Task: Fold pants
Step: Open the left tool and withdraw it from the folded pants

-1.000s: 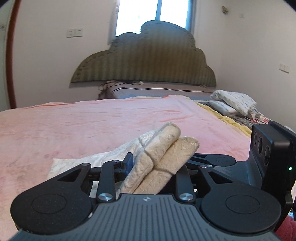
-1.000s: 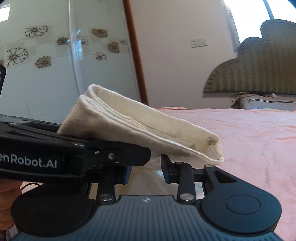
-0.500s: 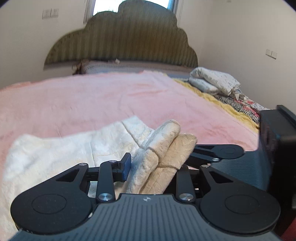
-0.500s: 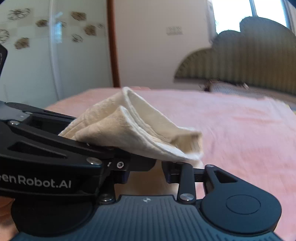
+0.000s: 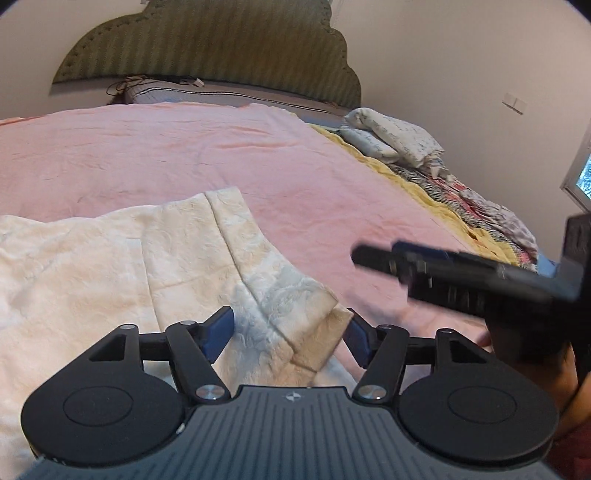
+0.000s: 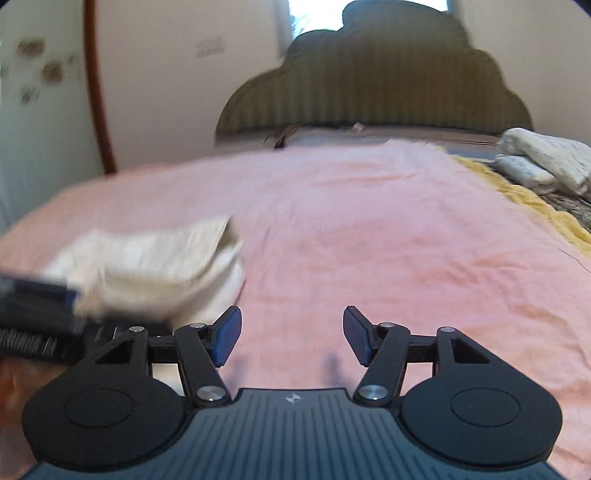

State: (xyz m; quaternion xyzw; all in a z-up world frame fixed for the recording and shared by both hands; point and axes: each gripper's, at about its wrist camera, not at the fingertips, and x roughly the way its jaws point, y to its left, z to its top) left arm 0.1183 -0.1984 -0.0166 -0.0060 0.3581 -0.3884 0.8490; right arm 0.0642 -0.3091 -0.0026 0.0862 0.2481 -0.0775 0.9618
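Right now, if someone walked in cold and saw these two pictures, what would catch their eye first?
Probably the cream pants, lying on the big pink blanket that covers the bed. The left gripper is open with a folded edge of the pants between its fingers, while the right gripper is open over bare blanket. At the far end stands a scalloped olive headboard, with rumpled white bedding at the bed's right edge.

Home bedroom, wide bed under pink sheet [image 5: 155,155], scalloped padded headboard [image 5: 207,44], folded bedding [image 5: 391,136], window [image 6: 314,14]
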